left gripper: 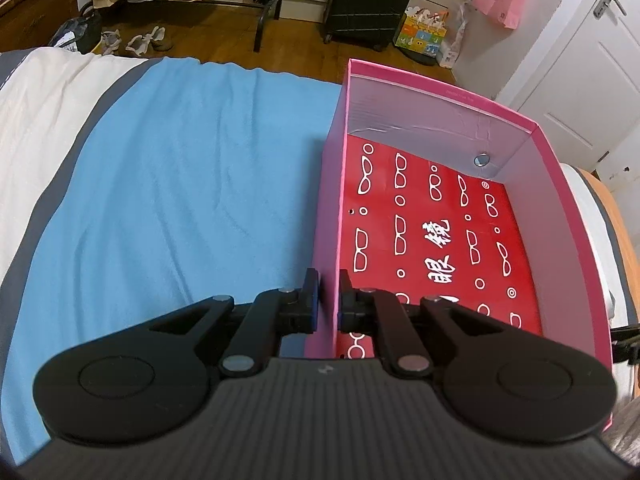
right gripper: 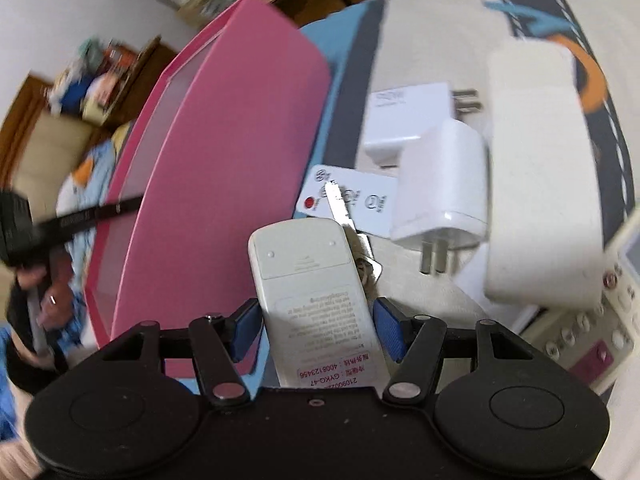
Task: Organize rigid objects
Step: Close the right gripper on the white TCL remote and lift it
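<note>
A pink box [left gripper: 560, 184] with a red glasses-print floor sits on the bed, empty but for a small metal disc [left gripper: 482, 159]. My left gripper [left gripper: 329, 300] is shut on the box's left wall [left gripper: 330, 216]. In the right wrist view the box [right gripper: 224, 168] shows from outside at left. My right gripper [right gripper: 316, 330] is shut on a white remote [right gripper: 312, 280], back side up, held beside the box. Behind it lie two white plug adapters [right gripper: 440, 184] [right gripper: 404, 120], a thin white card remote [right gripper: 360, 200], a key [right gripper: 340, 208] and a long white block [right gripper: 540, 180].
A blue towel [left gripper: 180, 180] covers the bed left of the box. Another grey remote with buttons [right gripper: 600, 320] lies at the right edge. The floor beyond the bed holds a suitcase [left gripper: 368, 0], bags and shoes. A white door [left gripper: 600, 60] stands at right.
</note>
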The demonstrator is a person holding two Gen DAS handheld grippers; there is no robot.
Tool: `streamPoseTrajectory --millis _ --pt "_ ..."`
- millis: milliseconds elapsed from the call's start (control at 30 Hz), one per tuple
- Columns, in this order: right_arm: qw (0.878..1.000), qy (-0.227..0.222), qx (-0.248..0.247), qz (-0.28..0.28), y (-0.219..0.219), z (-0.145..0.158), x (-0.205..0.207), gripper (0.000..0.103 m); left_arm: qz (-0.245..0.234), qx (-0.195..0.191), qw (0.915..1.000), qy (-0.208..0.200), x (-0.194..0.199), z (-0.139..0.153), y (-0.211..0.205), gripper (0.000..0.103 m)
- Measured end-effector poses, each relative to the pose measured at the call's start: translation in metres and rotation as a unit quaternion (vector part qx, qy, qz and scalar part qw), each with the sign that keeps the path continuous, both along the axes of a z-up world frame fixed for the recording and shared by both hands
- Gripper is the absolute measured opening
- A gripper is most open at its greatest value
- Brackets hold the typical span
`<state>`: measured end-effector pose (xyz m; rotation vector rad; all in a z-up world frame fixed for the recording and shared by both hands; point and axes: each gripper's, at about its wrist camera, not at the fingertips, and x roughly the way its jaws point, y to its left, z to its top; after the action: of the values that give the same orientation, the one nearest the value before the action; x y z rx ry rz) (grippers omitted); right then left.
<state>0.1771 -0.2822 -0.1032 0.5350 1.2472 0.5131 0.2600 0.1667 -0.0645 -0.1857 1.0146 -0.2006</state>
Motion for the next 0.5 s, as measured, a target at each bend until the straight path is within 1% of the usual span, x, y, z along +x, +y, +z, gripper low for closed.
streamPoseTrajectory --millis 100,200,333,433,500 --pt "0.998 0.014 0.048 -0.034 -0.009 -0.002 0.004 0.066 0.001 0.002 1.0000 -0.002 -0.002 0.000 -0.001 0.007" --pt "0.996 -0.012 0.076 -0.045 -0.010 0.007 0.001 0.066 0.003 -0.002 1.0000 0.000 -0.001 -0.001 0.000 0.007" --pt "0.990 -0.070 0.114 -0.047 -0.008 0.035 -0.006 0.064 0.001 0.002 1.0000 0.000 -0.001 0.000 0.001 0.007" --pt "0.982 -0.128 0.124 -0.055 -0.007 0.063 -0.014 0.064 0.002 0.000 1.0000 0.001 -0.001 -0.001 0.002 0.007" --pt "0.978 -0.162 0.116 -0.055 -0.006 0.082 -0.016 0.064 0.001 -0.001 1.0000 0.001 -0.001 -0.001 0.002 0.008"
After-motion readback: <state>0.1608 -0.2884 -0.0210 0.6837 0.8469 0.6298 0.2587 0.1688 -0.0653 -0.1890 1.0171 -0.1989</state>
